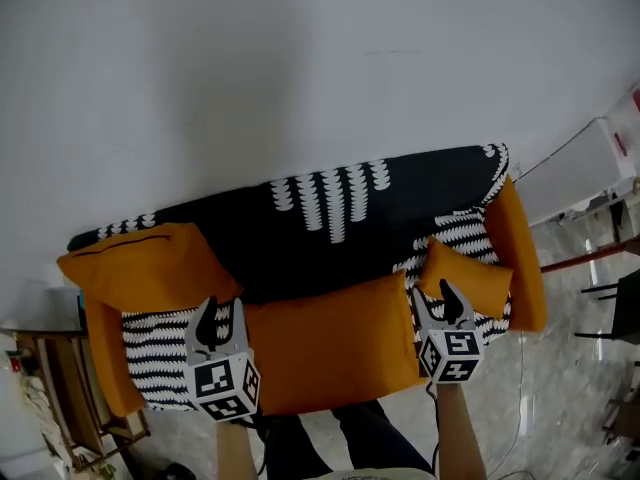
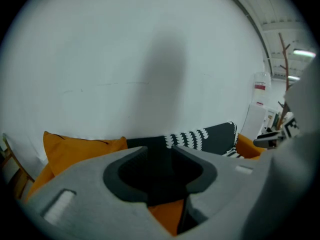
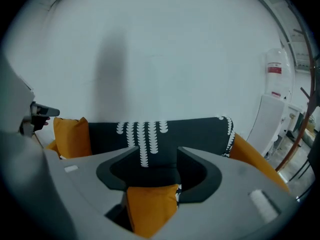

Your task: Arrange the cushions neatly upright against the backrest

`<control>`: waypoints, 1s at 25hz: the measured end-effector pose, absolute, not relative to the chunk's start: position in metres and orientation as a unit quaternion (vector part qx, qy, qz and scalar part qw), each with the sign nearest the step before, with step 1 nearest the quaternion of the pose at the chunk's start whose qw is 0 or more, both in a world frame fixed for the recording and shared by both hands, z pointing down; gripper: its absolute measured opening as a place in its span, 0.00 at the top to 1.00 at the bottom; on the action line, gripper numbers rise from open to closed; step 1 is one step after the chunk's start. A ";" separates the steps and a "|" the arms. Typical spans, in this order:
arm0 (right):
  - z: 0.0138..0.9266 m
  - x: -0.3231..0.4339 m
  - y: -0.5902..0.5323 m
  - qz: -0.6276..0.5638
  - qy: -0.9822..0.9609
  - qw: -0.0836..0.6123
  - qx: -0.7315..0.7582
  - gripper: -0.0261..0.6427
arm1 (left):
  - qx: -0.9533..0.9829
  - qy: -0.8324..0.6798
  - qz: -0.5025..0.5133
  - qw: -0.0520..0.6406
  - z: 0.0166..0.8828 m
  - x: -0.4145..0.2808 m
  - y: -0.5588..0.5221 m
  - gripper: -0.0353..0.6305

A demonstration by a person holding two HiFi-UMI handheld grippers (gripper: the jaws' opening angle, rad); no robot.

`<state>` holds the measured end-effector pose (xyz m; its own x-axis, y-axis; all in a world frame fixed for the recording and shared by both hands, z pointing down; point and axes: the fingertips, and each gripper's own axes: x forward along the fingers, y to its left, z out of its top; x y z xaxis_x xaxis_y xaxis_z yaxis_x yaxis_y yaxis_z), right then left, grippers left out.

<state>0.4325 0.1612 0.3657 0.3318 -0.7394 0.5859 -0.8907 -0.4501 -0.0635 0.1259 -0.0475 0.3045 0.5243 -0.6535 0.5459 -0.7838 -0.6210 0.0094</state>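
Head view. Your left gripper (image 1: 210,333) hangs over the striped seat (image 1: 155,353), just beside the big cushion (image 1: 145,266) slumped in the left corner against the backrest (image 1: 300,243). Your right gripper (image 1: 450,308) is near the small cushion (image 1: 468,278), which tilts by the armrest (image 1: 520,248). A flat cushion (image 1: 330,343) lies on the seat between both tools.

Left gripper view. Jaws apart, nothing in them. Risk: if you pinch only a corner, the big cushion will likely fold and flop forward.

Right gripper view. Jaws apart, empty. Orange fabric shows under the gap; small cushion or flat one, cannot tell. Risk: if you close low, you may catch the seat cover too, or nudge the small cushion off the front edge.
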 end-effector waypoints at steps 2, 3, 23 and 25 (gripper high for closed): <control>0.384 0.438 0.159 0.289 -0.509 0.144 0.798 0.60 | 0.855 -0.425 0.265 0.137 0.321 0.122 -0.048 0.71; 0.394 0.440 0.158 0.293 -0.510 0.148 0.795 0.60 | 0.850 -0.430 0.269 0.142 0.331 0.121 -0.049 0.71; 0.561 0.425 0.153 0.400 -0.516 0.250 0.715 0.55 | 0.768 -0.417 0.406 0.268 0.539 0.029 -0.055 0.59; 0.575 0.429 0.155 0.411 -0.512 0.254 0.710 0.55 | 0.762 -0.406 0.419 0.280 0.560 0.024 -0.054 0.57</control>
<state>0.4291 0.1554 0.5753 0.1377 -0.5184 0.8440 -0.9356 -0.3476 -0.0608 0.0244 -0.0541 0.5605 0.3200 -0.3842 0.8660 -0.8538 -0.5132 0.0878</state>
